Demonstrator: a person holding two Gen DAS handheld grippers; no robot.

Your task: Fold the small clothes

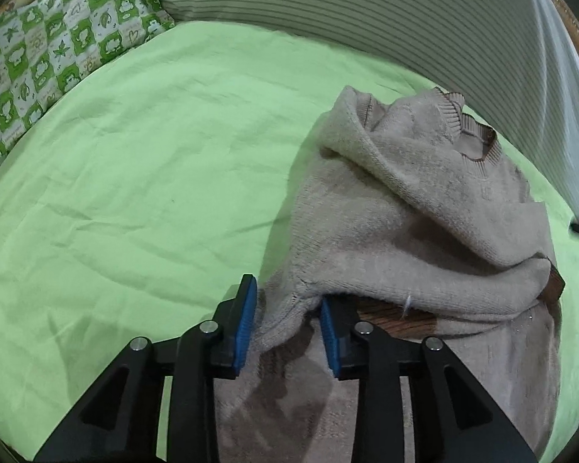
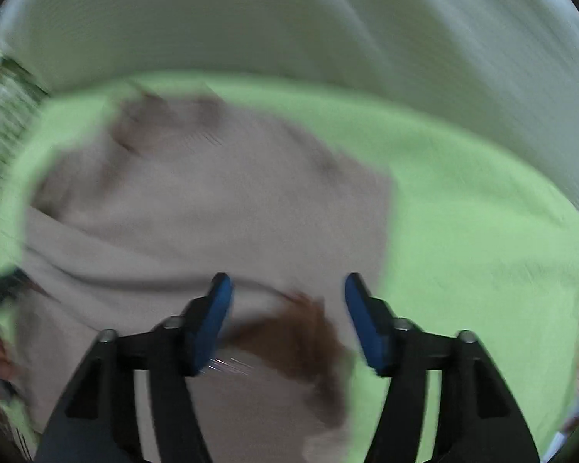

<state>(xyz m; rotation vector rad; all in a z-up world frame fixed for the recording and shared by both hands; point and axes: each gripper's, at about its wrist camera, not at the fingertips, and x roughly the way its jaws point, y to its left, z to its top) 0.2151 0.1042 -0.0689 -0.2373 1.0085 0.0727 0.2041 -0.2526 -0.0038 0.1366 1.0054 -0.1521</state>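
Left wrist view: a beige knit sweater lay on a green bed sheet, bunched and partly folded over itself, ribbed collar at the far side near the striped bedding, a green patterned pillow at the far left. The left gripper stood with its blue fingers parted around a bunched edge of the sweater; cloth sat between them and brushed the left pad, but there was a gap at the right one, so released, not clamped. Brown lining showed under the folded layer just beside the right finger. Right wrist view: heavily blurred. The right gripper had its fingers spread wide, nothing between the pads, hovering over the near part of the sweater where a brown patch showed; green sheet to the right, pale striped bedding beyond. Judged step: a fold had just been laid down and both grippers let go, sweater roughly halved but lumpy. Next move likely called for re-gripping an edge or sleeve with both grippers and bringing it across evenly, or flattening the bulge first; loose knit could drag or snag on the pads.
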